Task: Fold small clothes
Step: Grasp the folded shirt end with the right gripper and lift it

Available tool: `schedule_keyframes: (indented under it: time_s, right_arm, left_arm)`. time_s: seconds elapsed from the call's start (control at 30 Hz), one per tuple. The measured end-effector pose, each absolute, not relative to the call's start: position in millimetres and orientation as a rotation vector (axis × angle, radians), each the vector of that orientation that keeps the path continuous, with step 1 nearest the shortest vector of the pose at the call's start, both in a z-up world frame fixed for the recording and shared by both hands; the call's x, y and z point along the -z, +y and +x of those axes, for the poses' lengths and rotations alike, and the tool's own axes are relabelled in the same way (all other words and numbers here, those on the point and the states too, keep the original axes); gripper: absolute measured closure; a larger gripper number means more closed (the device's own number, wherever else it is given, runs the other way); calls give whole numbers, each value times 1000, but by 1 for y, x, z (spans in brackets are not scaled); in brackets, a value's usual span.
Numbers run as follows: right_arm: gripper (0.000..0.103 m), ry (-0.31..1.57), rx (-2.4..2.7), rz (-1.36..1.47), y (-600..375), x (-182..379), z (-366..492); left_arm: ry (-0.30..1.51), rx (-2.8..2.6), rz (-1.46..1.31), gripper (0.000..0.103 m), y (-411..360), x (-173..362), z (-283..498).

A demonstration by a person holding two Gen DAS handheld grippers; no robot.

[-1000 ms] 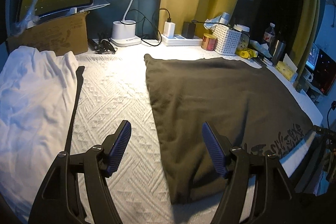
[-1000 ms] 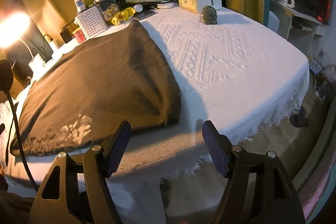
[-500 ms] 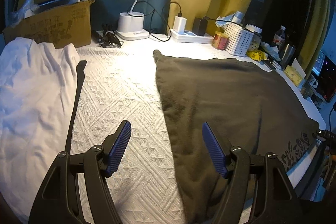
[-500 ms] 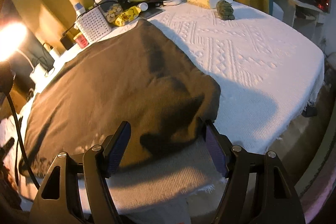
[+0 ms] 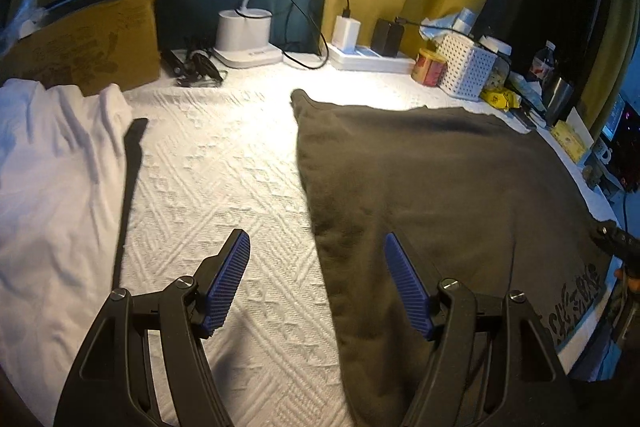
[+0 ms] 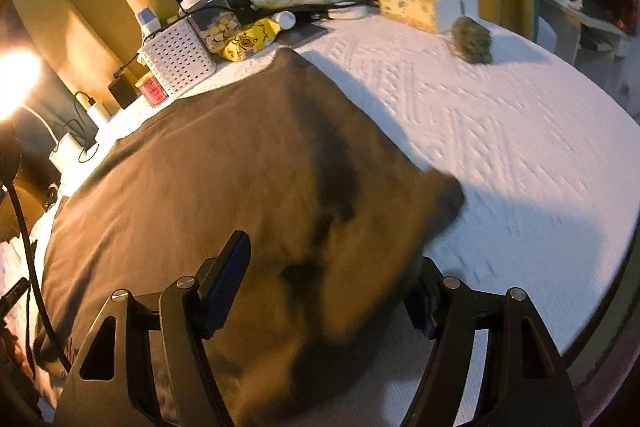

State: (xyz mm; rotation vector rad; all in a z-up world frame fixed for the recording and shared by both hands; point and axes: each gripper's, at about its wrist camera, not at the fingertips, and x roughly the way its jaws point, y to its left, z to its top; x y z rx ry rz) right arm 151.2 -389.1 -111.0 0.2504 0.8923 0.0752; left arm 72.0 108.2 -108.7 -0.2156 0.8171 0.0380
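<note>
A dark olive garment (image 5: 440, 195) lies flat on the white textured tablecloth (image 5: 208, 179), with a pale print near its front hem. My left gripper (image 5: 318, 283) is open low over the cloth, and the garment's left edge runs between its blue pads (image 5: 228, 279). In the right wrist view the same garment (image 6: 224, 179) fills the middle. My right gripper (image 6: 320, 291) is open over its near right corner, with the cloth between the fingers. The cloth's blurred edge partly hides the right pad. A white garment (image 5: 52, 187) lies crumpled at the far left.
Along the back stand a lit desk lamp (image 5: 244, 35), a cardboard box (image 5: 88, 47), a power strip (image 5: 368, 55) and a white perforated basket (image 6: 176, 55). A tissue box (image 6: 424, 3) and a small green figure (image 6: 472, 39) sit on the right. The table's rounded edge (image 6: 600, 311) drops off at the near right.
Both grippers have moved forward over the table. The left now straddles the dark garment's left edge. The right came in from beyond the table edge over the garment's near right corner.
</note>
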Motion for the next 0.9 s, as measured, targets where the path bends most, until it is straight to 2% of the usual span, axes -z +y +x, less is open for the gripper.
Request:
schedule_keyframes:
  time_s: [0.73,0.77,0.8,0.83,0.87,0.9]
  right_arm:
    - [30,896,-191,200,-362,116,234]
    - [32,894,-193,193,-362,116,235]
    - [47,892,-189,178,-361,117,235]
    - [59,894,-172,153,-359,117,236]
    - [76,894,-158,138,-359,118,237]
    - [85,900,-156,132,-359,119,239]
  left_arm:
    - [898,-42,-212,33,107,124,115]
    - [899,-42,-209,33,106,124,117]
    - [899,-41,-208,33,106,124,118]
    - [898,-41,-209,33,106,124,118]
    - [897,-40,-210,33,107,124,119]
    - [895,-39,-212,33,107,123,120]
